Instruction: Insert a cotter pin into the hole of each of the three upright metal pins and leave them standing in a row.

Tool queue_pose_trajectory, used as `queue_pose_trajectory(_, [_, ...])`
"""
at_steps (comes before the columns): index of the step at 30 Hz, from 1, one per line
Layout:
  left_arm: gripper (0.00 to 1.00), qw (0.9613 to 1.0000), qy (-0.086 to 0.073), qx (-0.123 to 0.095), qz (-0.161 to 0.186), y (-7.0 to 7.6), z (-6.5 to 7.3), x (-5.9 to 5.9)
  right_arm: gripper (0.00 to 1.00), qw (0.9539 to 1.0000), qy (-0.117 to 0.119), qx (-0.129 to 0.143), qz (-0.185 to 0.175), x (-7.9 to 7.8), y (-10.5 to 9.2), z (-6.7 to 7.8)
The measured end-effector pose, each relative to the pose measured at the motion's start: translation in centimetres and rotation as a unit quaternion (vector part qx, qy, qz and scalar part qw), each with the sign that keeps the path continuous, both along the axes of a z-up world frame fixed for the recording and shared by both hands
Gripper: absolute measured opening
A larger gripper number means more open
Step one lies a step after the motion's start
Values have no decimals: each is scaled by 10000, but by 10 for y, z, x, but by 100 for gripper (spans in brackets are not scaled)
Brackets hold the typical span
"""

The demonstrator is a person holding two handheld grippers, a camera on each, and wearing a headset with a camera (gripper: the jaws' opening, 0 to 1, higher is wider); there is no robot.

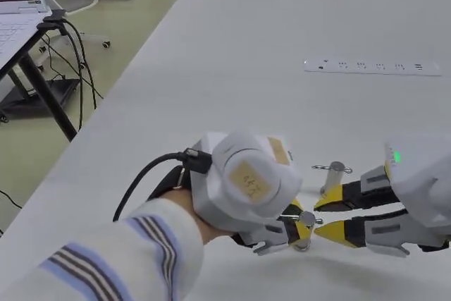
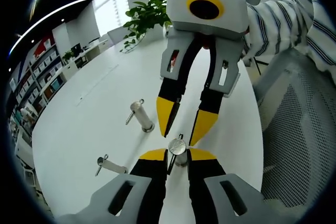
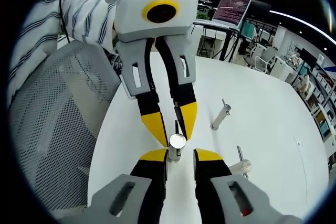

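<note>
Metal pin number one, the near pin [image 1: 303, 239] [image 2: 177, 146] [image 3: 177, 141], stood upright on the white table [image 1: 246, 68], right between the two grippers as they met nose to nose. The left gripper [image 1: 304, 227] [image 2: 177, 156] [image 3: 175, 132], held in a hand with a striped sleeve [image 1: 134, 259], had its jaws drawn close with a narrow gap. A thin cotter pin [image 1: 290, 217] [image 2: 170, 162] [image 3: 176, 125] lay in that gap, reaching to the top of the near pin. From where I stood I could not tell whether the jaws were really nipping it.

The right gripper [image 1: 325, 215] [image 2: 181, 132] [image 3: 181, 157] came in from the opposite side with its yellow-tipped jaws spread. Its tips sat to either side of the near pin, with a gap showing between them.

A second pin [image 1: 335, 174] [image 2: 142, 115] [image 3: 242, 167] stood just beyond, on the far side from the person, with a cotter pin through its top. A third pin [image 2: 110, 165] [image 3: 220, 116] was near it on the same far side and also carried a cotter pin. The curved gripper views made it hard to say whether that one was upright or leaning.

Farther back on the table lay a white power strip [image 1: 372, 67], well apart from the work.
</note>
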State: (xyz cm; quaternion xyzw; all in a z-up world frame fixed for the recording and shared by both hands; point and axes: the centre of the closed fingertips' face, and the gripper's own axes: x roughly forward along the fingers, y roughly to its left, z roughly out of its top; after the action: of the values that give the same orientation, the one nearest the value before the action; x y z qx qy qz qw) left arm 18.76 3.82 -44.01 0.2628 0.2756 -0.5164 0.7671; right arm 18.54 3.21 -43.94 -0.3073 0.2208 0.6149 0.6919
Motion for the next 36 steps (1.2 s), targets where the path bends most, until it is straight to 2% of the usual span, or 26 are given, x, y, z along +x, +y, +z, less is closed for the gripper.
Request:
queue_pose_trajectory(2, [19, 10000, -38, 70, -14, 4, -1, 0, 16, 9999, 83, 78, -104, 1, -1, -2])
queue_pose_trajectory(4, [27, 10000, -74, -5, 19, 7, 0, 0, 17, 9995, 141, 225, -193, 1, 0, -3])
queue_pose_trajectory(5, [30, 9999, -13, -147, 76, 7, 2, -1, 17, 9990, 207, 313, -240, 1, 1, -4])
queue_pose_trajectory(6, [33, 9992, 11, -376, 96, 4, 5, -2, 17, 9979, 358, 429, -313, -1, 1, -5])
queue_pose_trajectory(7, [34, 9979, 9, -639, 116, 2, 10, -4, 18, 9973, 412, 486, -365, -1, 2, -6])
queue_pose_trajectory(9, [39, 9948, 181, -950, 327, 2, 14, -6, 18, 9958, 504, 612, -455, -1, 2, -7])
queue_pose_trajectory(11, [46, 9909, 252, -1230, 479, 4, 17, -7, 18, 9922, 718, 807, -618, -2, 4, -9])
queue_pose_trajectory(12, [53, 9894, 279, -1320, 536, 5, 18, -8, 19, 9905, 799, 883, -684, -3, 4, -10])
queue_pose_trajectory(14, [60, 9863, 196, -1473, 713, 10, 20, -6, 22, 9856, 1076, 973, -864, -4, 4, -15])
queue_pose_trajectory(17, [64, 9797, 395, -1718, 953, 16, 21, -12, 25, 9824, 1192, 1106, -917, -5, 7, -21])
queue_pose_trajectory(20, [72, 9751, 447, -1822, 1178, 22, 19, -15, 28, 9775, 1363, 1239, -1029, -7, 11, -24])
queue_pose_trajectory(21, [76, 9715, 496, -1910, 1317, 24, 20, -16, 28, 9759, 1405, 1273, -1085, -6, 11, -25])
queue_pose_trajectory(24, [86, 9647, 574, -2114, 1464, 27, 23, -19, 31, 9735, 1424, 1426, -1080, -6, 15, -26])
queue_pose_trajectory(28, [98, 9625, 548, -2137, 1576, 31, 26, -24, 31, 9723, 1470, 1466, -1072, -7, 19, -31])
queue_pose_trajectory(29, [99, 9628, 517, -2124, 1586, 32, 27, -24, 30, 9725, 1469, 1454, -1070, -7, 19, -32])
queue_pose_trajectory(30, [99, 9634, 421, -2093, 1622, 34, 29, -24, 30, 9729, 1458, 1448, -1060, -8, 20, -33])
queue_pose_trajectory(34, [99, 9625, 339, -2087, 1702, 36, 35, -27, 29, 9710, 1465, 1533, -1107, -6, 22, -33])
queue_pose_trajectory(36, [99, 9617, 355, -2082, 1749, 37, 35, -29, 26, 9728, 1365, 1510, -1103, -5, 22, -36])
